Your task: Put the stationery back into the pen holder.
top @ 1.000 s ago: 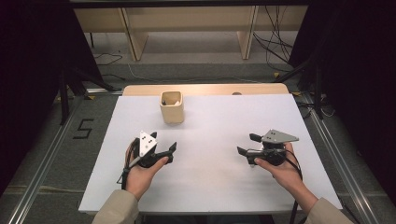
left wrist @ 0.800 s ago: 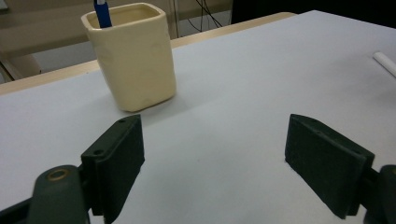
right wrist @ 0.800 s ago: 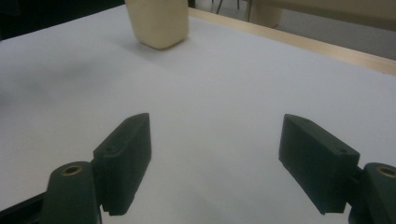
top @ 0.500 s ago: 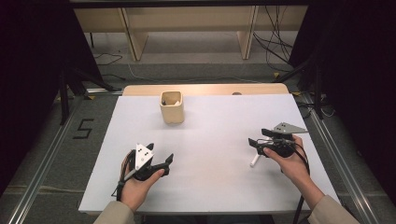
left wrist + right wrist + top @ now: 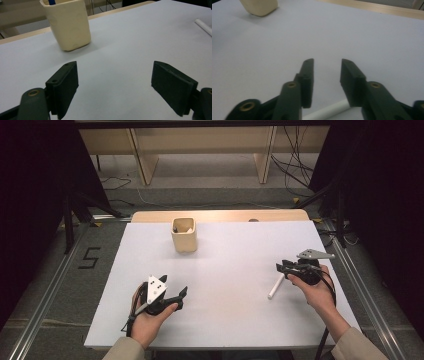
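A cream cup (image 5: 184,234) stands at the back of the white table (image 5: 230,255), with something blue (image 5: 51,2) sticking out of it in the left gripper view, where the cup (image 5: 68,23) is straight ahead. A white stick (image 5: 275,286) lies flat on the table at the right. My right gripper (image 5: 281,268) hovers just behind the stick's far end, open and holding nothing; the stick (image 5: 329,110) passes beneath its jaws (image 5: 327,62). My left gripper (image 5: 181,296) sits near the front left edge, jaws wide open (image 5: 115,65) and empty. The stick's end (image 5: 203,25) shows far off at its right.
The cup's base (image 5: 259,6) sits at the top left of the right gripper view. A wooden strip (image 5: 220,215) borders the table's far edge. Metal rails (image 5: 370,295) run along both sides, with floor and cables beyond.
My right gripper has pulled back to the right, leaving the white stick lying on the table. The left hand has drawn toward the near edge.
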{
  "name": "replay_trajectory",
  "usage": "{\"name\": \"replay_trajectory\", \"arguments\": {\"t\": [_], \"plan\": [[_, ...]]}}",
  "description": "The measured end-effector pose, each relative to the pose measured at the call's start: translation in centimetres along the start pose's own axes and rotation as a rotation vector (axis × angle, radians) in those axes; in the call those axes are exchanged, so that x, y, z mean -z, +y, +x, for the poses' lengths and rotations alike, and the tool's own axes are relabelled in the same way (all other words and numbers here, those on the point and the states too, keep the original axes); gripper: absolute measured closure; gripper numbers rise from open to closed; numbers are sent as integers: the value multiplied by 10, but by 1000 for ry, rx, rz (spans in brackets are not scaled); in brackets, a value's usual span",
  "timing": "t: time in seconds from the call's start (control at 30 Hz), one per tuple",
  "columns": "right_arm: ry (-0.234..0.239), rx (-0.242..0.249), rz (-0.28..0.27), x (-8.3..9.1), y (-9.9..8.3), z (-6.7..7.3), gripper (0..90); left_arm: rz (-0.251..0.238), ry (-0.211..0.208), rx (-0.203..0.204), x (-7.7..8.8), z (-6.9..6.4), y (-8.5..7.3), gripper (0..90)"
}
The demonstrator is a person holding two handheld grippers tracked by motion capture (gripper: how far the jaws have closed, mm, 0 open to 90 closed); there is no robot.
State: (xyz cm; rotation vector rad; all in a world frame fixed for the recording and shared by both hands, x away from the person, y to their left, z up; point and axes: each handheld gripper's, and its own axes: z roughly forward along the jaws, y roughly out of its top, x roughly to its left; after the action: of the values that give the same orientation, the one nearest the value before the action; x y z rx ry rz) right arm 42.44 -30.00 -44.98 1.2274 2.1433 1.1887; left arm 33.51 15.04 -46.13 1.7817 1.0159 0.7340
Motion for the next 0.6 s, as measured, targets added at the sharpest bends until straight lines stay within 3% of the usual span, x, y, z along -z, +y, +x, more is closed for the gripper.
{"name": "replay_trajectory", "arguments": {"t": [0.2,0.4,0.6], "plan": [[-36,6,37,3,-2,-4,889,-2,0,-5,0,0,0,218],[-47,5,72,3,-5,-9,900,-2,-3,-3,-1,-1,0,220],[-18,29,99,1,-6,-11,900,0,-4,-8,0,-1,0,222]]}}
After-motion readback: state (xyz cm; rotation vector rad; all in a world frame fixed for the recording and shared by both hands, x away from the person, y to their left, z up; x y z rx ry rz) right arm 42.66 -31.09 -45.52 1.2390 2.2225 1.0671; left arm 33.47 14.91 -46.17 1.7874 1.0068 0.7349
